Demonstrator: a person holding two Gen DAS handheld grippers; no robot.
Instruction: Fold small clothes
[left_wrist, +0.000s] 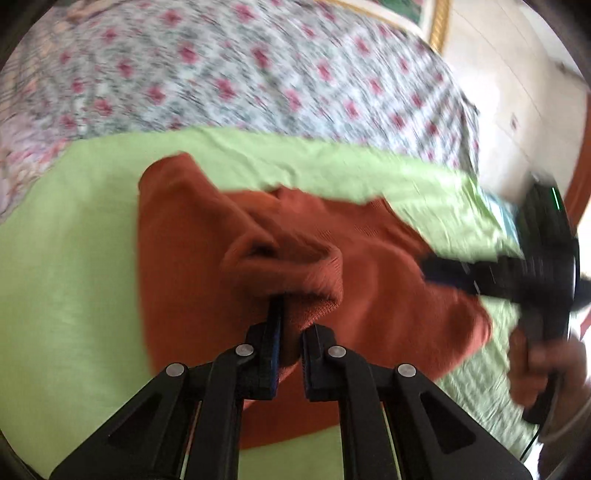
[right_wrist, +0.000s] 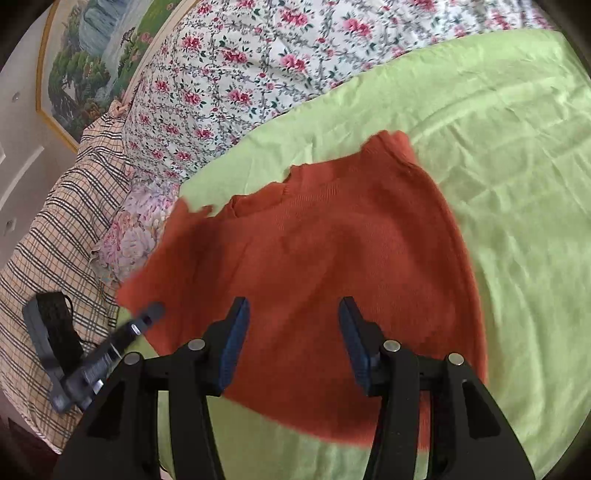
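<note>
Bed w/ floral quilt (right_wrist: 236, 74), green sheet (right_wrist: 517, 184), plaid pillow (right_wrist: 55, 229); framed landscape painting (right_wrist: 81, 66) on wall.

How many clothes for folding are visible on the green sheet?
1: an orange knit garment in the middle of the green sheet. The left gripper pinches a bunched part of it. More may lie outside the views.

The left claw (left_wrist: 284, 325) points downward, its jaws pinched nearly together on a bunched fold of fabric. The right claw (right_wrist: 293, 339) hangs with jaws apart, nothing between them.
</note>
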